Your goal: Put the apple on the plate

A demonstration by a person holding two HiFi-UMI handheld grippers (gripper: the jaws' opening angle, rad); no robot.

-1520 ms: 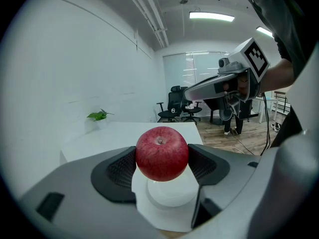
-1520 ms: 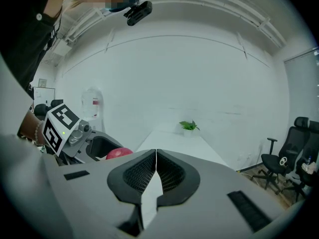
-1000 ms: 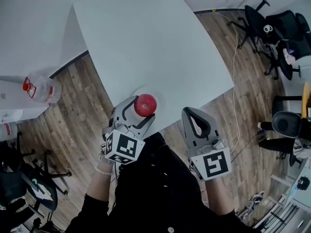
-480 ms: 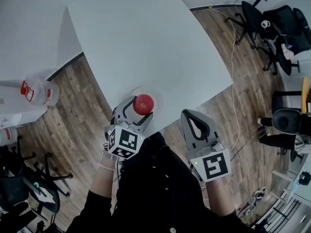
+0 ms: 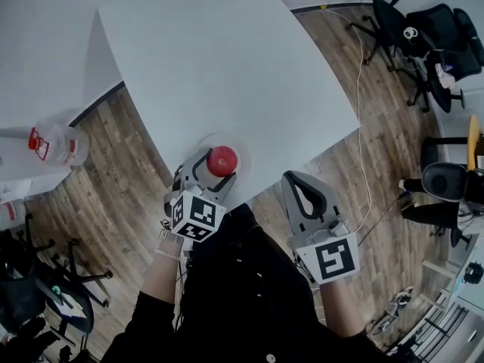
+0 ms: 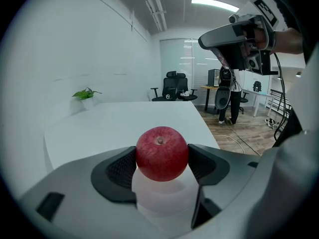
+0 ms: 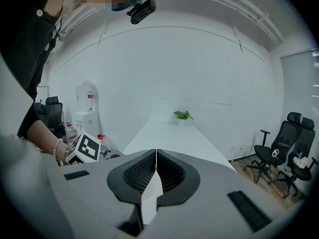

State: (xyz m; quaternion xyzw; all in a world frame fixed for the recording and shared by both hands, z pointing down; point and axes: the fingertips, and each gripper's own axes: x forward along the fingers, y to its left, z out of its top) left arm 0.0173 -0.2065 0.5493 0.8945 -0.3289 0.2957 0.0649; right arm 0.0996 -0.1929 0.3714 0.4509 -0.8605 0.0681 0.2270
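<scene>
A person in dark clothing [image 5: 242,293] holds two handheld grippers at the near corner of a white tabletop [image 5: 227,59]. The right gripper [image 5: 296,177] hangs off the tabletop's near right edge, above the wood-plank floor [image 5: 136,150]. Its jaws are pressed flat together with nothing between them, as its own view confirms [image 7: 156,154].

The left gripper [image 5: 214,174] reaches over the near corner of the tabletop, its jaws parted just wide enough to take a red apple [image 5: 221,160], with a dark pad against each side of the fruit. In the left gripper view the apple [image 6: 162,153] sits stem up between the jaws, directly over a pale, translucent plate [image 6: 164,200]. Whether its underside touches the plate cannot be told. From the head view the plate [image 5: 243,150] lies close to the tabletop's near corner, its rim showing as a faint ring around the apple.

Beyond, the tabletop runs bare to its far end, where a small potted plant [image 6: 84,94] stands against the wall. Off the tabletop's left side a water jug [image 5: 57,144] with a red cap is in view; black office chairs [image 5: 412,25] cluster beyond its far right corner.
</scene>
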